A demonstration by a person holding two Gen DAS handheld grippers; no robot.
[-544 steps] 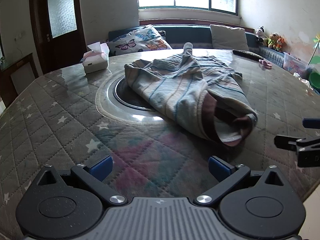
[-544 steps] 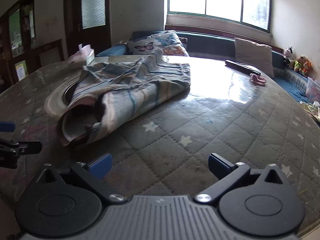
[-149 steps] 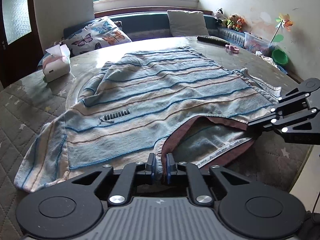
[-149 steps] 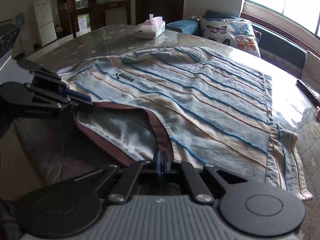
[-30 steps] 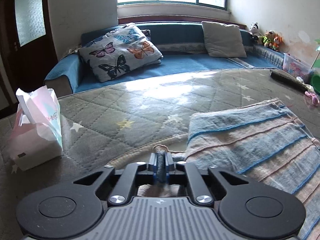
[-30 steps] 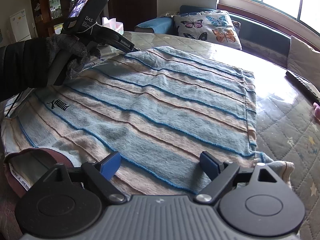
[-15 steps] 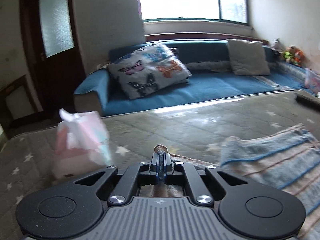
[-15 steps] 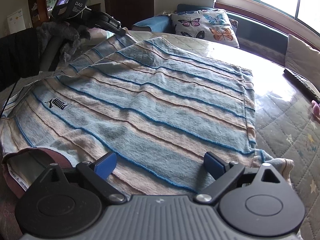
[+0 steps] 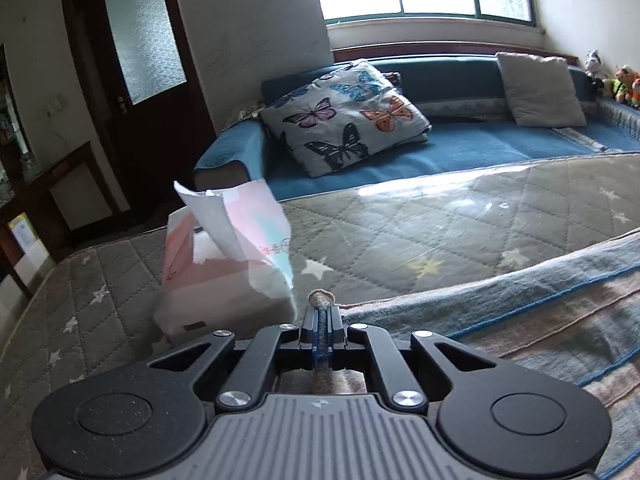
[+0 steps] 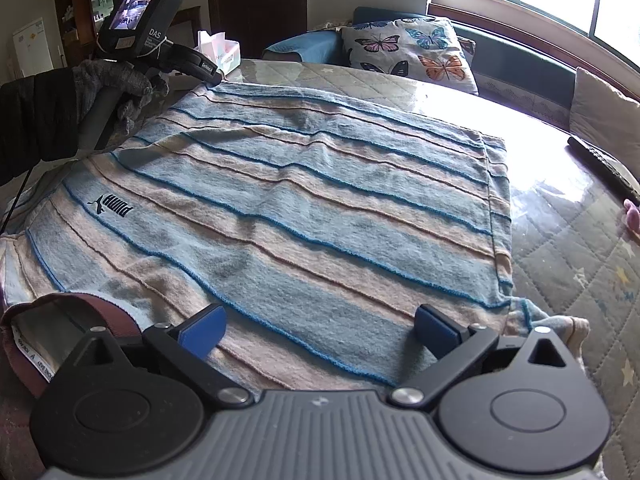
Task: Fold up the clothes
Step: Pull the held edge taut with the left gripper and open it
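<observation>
The striped sweater [image 10: 304,208] lies spread flat on the quilted, star-patterned tabletop [image 10: 580,264], front side up, with its blue, light-blue and peach bands running across it. A small dark logo [image 10: 110,205] sits on the chest area, toward the side of the sweater nearest the tissue box. The maroon-lined collar [image 10: 68,320] opens at the sweater's near edge, on the same side as the logo.

The left gripper [image 9: 320,320] has its fingers pressed together on a fold of the sweater's edge; a rolled tip of fabric protrudes just past the fingertips. In the right wrist view, the left gripper [image 10: 212,76] meets the sweater at its far corner, held by a gloved hand [image 10: 114,84]. A small screen [image 10: 132,4] is mounted on top of the left gripper body.

The right gripper [image 10: 318,326] hovers over the near edge of the sweater, between the collar and the bunched sleeve [image 10: 560,328]. Its blue-padded fingers [image 10: 202,326] are spread wide and hold nothing.

The tissue box [image 9: 224,272] stands on the tabletop just beside the sweater's pinched corner, with a tissue sticking up from it. Beyond the tissue box, a butterfly-print pillow [image 9: 344,116] rests on a blue sofa [image 9: 480,148] under the window. A dark remote control [image 10: 600,168] lies on the tabletop well apart from the sweater, on the side away from the tissue box.
</observation>
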